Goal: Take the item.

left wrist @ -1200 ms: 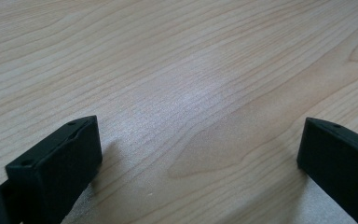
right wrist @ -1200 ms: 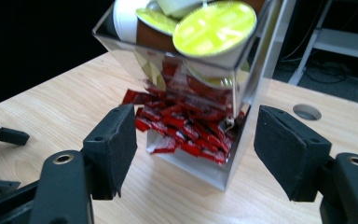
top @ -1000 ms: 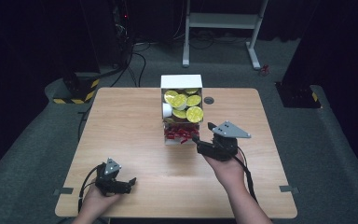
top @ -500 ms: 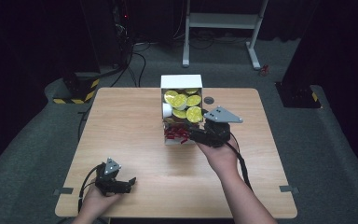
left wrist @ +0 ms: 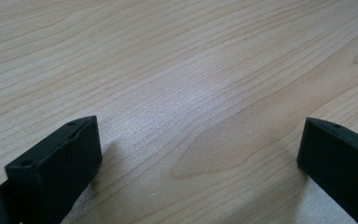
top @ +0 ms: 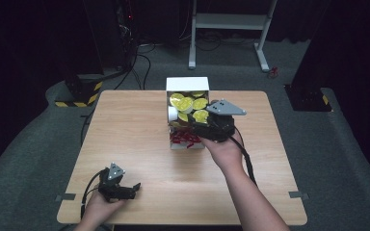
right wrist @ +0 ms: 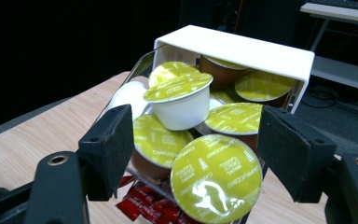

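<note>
A white-topped wire holder (top: 187,84) (right wrist: 242,46) stands at the table's far middle, heaped with yellow-lidded coffee capsules (top: 187,104). Red sachets (top: 184,139) (right wrist: 144,205) lie in its lower front part. My right gripper (top: 201,125) (right wrist: 196,144) hovers at the holder's front right corner, open, with its jaws standing on either side of the nearest capsules; one yellow lid (right wrist: 216,179) lies just below the gap. Nothing is clamped. My left gripper (top: 134,187) (left wrist: 198,149) rests open on the bare wood near the front left edge.
The wooden table (top: 125,130) stretches wide to the left and right of the holder. On the floor behind it stand a white desk frame (top: 231,21), loose cables (top: 139,57) and a black-and-yellow striped base (top: 79,91).
My right gripper has moved away from me and slightly left, from beside the sachets up over the holder's front capsules. The left gripper has stayed in place.
</note>
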Demonstrator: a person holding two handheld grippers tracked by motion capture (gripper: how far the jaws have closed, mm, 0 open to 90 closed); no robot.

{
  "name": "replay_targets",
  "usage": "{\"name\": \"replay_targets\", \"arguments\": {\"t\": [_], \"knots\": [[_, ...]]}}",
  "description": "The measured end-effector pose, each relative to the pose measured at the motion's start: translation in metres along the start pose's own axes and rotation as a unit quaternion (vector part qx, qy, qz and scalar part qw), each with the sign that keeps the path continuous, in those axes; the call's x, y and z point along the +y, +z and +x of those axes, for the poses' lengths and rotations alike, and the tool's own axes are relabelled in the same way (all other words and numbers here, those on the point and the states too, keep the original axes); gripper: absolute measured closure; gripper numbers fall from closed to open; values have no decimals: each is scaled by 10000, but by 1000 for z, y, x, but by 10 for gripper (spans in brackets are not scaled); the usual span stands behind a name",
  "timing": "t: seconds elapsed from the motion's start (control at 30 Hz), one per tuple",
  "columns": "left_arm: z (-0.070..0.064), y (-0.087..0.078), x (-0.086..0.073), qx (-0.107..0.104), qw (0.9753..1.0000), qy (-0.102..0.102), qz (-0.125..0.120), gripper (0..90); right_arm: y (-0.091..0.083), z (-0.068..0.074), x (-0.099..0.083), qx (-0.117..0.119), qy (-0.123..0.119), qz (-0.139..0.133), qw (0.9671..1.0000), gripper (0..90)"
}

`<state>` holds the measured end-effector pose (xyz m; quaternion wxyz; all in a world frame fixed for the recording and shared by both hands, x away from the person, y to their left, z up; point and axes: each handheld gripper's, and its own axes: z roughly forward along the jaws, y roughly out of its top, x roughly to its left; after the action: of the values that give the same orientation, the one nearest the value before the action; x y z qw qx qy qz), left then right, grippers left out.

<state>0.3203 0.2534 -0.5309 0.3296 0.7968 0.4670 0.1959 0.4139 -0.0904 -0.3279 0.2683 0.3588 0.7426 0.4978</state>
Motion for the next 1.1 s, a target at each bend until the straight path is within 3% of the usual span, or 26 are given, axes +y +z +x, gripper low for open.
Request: {"name": "replay_targets", "arguments": {"t": [0.6, 1.1], "knots": [[0, 0, 0, 1, 10000, -1, -1, 1, 27, 8, 20, 5, -134, 113, 9998, 253], [0, 0, 0, -1, 10000, 0, -3, 1, 55, 16, 24, 11, -241, 417, 9988, 263]]}}
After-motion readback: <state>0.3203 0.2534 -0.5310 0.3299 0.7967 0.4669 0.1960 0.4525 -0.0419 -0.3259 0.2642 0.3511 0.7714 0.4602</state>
